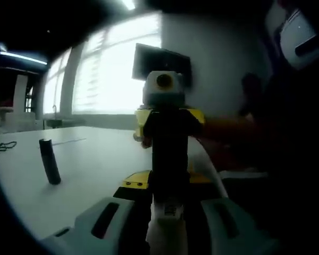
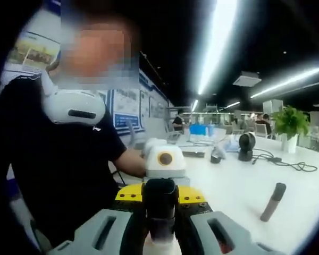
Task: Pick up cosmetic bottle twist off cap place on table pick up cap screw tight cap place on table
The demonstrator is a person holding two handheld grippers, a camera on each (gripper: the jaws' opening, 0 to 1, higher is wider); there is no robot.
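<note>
Cosmetic bottle (image 1: 170,159) held in the air above the white surface (image 1: 90,175), spanned between two opposed tools; the left tool (image 1: 167,215) appeared closed on the bottle's pale end, and the right tool (image 2: 160,223) was clamped narrowly round its dark end, each facing the other along the bottle's axis; the seam between cap and body could not be made out, so whether the cap was seated or loosened could not be told. The step in hand was judged to be the twisting of the cap; it would be done well by keeping one tool fixed as an anchor and turning the other about the bottle's long axis, both kept in line so that the thread did not bind; grip should be firm enough to prevent slip on the smooth wall, and the bottle kept over the surface in case it dropped. Counts: one bottle; two tools; one dark cylinder (image 1: 50,161) standing slightly tilted on the surface, well apart from the bottle; one potted plant (image 2: 290,121); one loose cable (image 2: 287,163); one person (image 2: 58,159) close behind the tools.
</note>
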